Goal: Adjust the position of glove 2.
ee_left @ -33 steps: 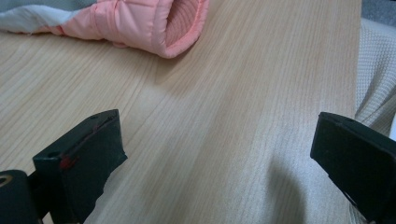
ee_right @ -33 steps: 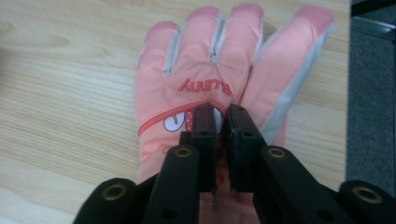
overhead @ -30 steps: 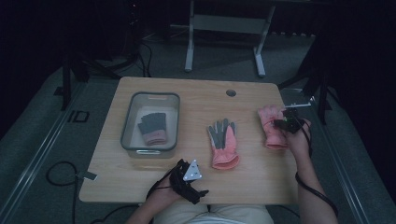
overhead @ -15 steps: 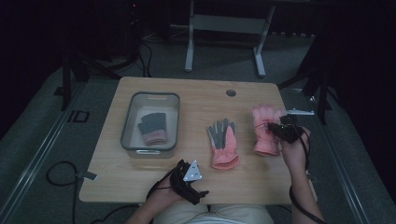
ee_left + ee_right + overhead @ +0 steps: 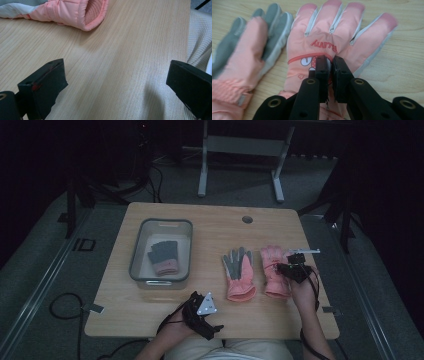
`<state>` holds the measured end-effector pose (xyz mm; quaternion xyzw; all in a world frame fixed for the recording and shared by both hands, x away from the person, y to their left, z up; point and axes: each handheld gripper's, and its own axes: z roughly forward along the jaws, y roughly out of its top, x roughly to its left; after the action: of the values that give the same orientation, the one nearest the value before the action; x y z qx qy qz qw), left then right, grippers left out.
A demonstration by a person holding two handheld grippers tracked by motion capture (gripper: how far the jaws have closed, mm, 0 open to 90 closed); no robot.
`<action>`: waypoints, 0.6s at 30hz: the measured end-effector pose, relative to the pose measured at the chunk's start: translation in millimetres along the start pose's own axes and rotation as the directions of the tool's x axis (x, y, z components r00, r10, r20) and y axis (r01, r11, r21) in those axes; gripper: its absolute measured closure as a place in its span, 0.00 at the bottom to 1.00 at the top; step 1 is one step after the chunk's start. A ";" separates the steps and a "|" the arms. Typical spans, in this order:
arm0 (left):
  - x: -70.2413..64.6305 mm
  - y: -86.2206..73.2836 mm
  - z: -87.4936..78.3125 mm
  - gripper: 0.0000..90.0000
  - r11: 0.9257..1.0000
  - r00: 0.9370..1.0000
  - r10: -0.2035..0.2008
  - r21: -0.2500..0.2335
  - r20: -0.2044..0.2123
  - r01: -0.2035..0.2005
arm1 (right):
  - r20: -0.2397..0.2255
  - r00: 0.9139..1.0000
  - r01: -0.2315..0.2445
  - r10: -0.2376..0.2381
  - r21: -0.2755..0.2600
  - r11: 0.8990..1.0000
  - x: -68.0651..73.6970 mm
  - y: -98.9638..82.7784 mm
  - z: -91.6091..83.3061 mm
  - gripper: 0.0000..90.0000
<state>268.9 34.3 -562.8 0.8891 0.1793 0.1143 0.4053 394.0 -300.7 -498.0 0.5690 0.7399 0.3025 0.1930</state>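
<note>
A pink glove [image 5: 272, 270] lies back-up on the wooden table [image 5: 210, 225], and my right gripper [image 5: 287, 270] is shut on it; in the right gripper view its jaws pinch the fabric just below the printed logo [image 5: 323, 46]. Close to its left lies a second pink glove [image 5: 239, 272], grey palm up, also seen as the grey-fingered glove [image 5: 244, 50]. My left gripper [image 5: 212, 327] rests near the table's front edge. It is open, its black jaws wide apart over bare wood, with that second glove's cuff [image 5: 82, 12] ahead of it.
A clear plastic bin [image 5: 137, 255] stands at the table's left and holds a grey glove with a pink cuff [image 5: 163, 256]. A round cable hole [image 5: 247, 219] sits near the far edge. Table legs and cables lie on the floor beyond.
My right gripper has slid left across the table with the pink glove in it, bringing that glove close beside the other one. The left gripper has stayed put.
</note>
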 end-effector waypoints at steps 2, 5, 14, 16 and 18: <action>0.0 0.2 -0.5 0.02 1.000 1.000 0.001 -0.001 0.001 -0.001 | 0.007 1.000 0.001 -0.001 0.014 1.000 -1.9 -1.5 5.9 0.93; 0.0 0.1 -0.2 0.02 1.000 1.000 0.001 0.000 0.000 -0.001 | 0.003 1.000 0.002 -0.002 0.028 1.000 -3.6 -3.4 13.3 0.92; 0.3 0.0 0.1 0.02 1.000 1.000 0.004 0.000 0.000 -0.004 | -0.025 0.999 0.045 -0.044 0.030 0.999 -5.2 4.9 7.4 0.80; 0.7 0.1 -0.5 0.02 1.000 1.000 0.004 0.002 0.000 -0.004 | -0.040 0.995 0.096 -0.095 0.026 0.995 -5.2 10.6 0.0 0.76; 0.8 0.0 -0.5 0.02 1.000 1.000 0.004 0.003 0.001 -0.004 | -0.048 0.989 0.142 -0.141 0.023 0.990 -5.0 13.5 -3.4 0.74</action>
<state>269.5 35.0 -562.4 0.8902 0.1776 0.1145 0.4036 403.0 -304.0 -486.7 0.5107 0.7866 0.2911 0.1893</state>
